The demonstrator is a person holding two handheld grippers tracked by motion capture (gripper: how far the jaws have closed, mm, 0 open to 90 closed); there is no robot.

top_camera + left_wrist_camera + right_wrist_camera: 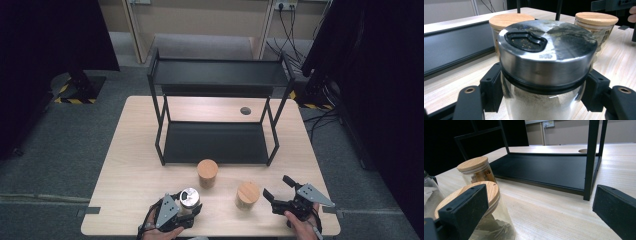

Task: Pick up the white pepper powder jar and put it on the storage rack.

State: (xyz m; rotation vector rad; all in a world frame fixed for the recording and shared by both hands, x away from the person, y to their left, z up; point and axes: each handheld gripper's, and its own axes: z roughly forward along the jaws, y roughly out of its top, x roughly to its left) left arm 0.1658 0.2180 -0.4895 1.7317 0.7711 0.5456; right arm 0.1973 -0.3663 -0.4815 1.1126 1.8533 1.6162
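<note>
A glass jar with a steel shaker lid (pixel 546 45) stands near the table's front edge (pixel 189 197), pale powder inside it. My left gripper (pixel 544 92) is shut on it, one pad pressed against each side of the glass just under the lid; in the high view the left gripper (pixel 188 207) sits at the bottom left. Two glass jars with wooden lids stand nearby: one (pixel 207 171) before the rack, the other (pixel 248 193) to its right. My right gripper (pixel 278 187) stands open just right of that second jar (pixel 492 195), with nothing between its jaws.
A black two-level metal rack (pixel 161 125) stands at the middle of the wooden table (pixel 135 165), its lower shelf (pixel 544 170) low on the tabletop. A round cable hole (pixel 245 110) lies behind it. Grey carpet surrounds the table.
</note>
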